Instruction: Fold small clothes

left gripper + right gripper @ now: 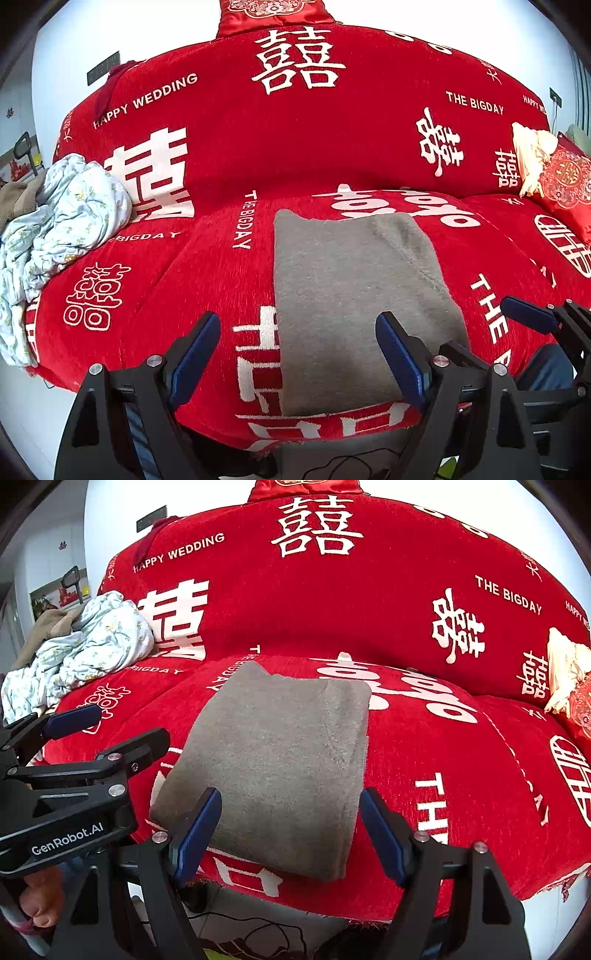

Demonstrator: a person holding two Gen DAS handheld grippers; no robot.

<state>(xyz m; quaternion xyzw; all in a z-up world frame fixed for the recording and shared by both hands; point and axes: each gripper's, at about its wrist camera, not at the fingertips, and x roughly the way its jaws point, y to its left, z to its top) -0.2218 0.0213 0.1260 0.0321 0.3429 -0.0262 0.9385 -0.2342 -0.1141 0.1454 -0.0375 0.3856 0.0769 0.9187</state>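
With both grippers' jaws released and empty, the grey garment (280,760), seemingly folded, could slide off the sofa (461,775) edge if nudged.

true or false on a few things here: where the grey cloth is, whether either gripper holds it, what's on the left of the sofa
1. The grey cloth lies folded flat on the red sofa cover. True.
2. The left gripper is clamped on the grey cloth. False: its jaws stand open and hold nothing.
3. The right gripper is open, with no cloth pinched between its pads. True.
4. A crumpled light blue floral garment sits at the left end of the sofa. True.
5. The floral garment lies on top of the grey cloth. False: they lie apart, with bare red cover between them.
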